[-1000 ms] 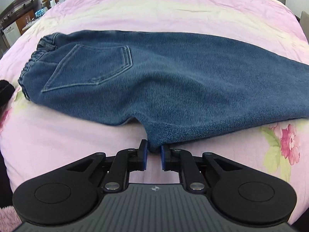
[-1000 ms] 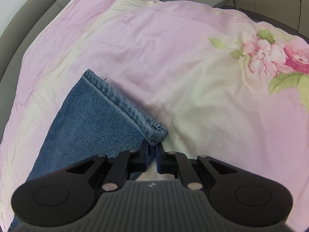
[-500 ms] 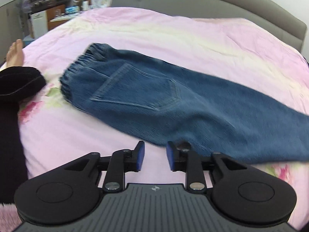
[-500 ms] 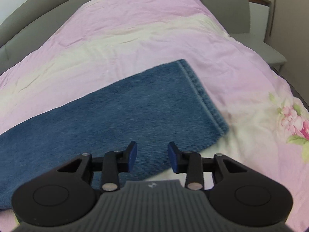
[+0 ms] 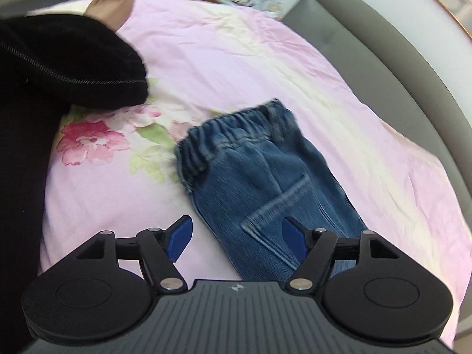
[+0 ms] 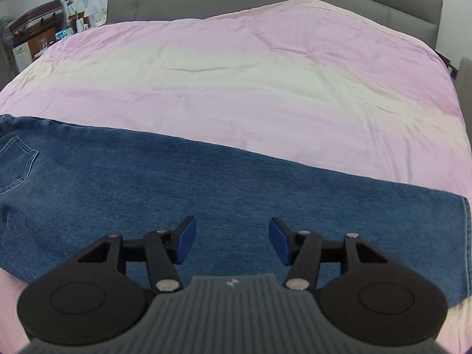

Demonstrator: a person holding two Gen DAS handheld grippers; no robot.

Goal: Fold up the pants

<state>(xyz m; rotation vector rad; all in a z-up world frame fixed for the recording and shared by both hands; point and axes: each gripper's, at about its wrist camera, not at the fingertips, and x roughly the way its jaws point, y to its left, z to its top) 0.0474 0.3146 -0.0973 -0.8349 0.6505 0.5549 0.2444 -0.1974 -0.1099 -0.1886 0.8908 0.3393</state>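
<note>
Lying flat on bedspread (image 6: 236,73), pants (image 6: 206,183), jaws spread

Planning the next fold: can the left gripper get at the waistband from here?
Probably yes: the left gripper is open and the waistband lies flat ahead, nothing between.

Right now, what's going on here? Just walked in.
A person with a handheld gripper in each hand is folding a pair of blue jeans on a bed with a pink floral duvet. The jeans lie flat, folded lengthwise with one leg over the other, back pocket up. Both grippers are open and hold nothing: the left gripper hovers near the elastic waistband, the right gripper over the leg, with the hem to its right. The crosswise fold is not yet done.
</note>
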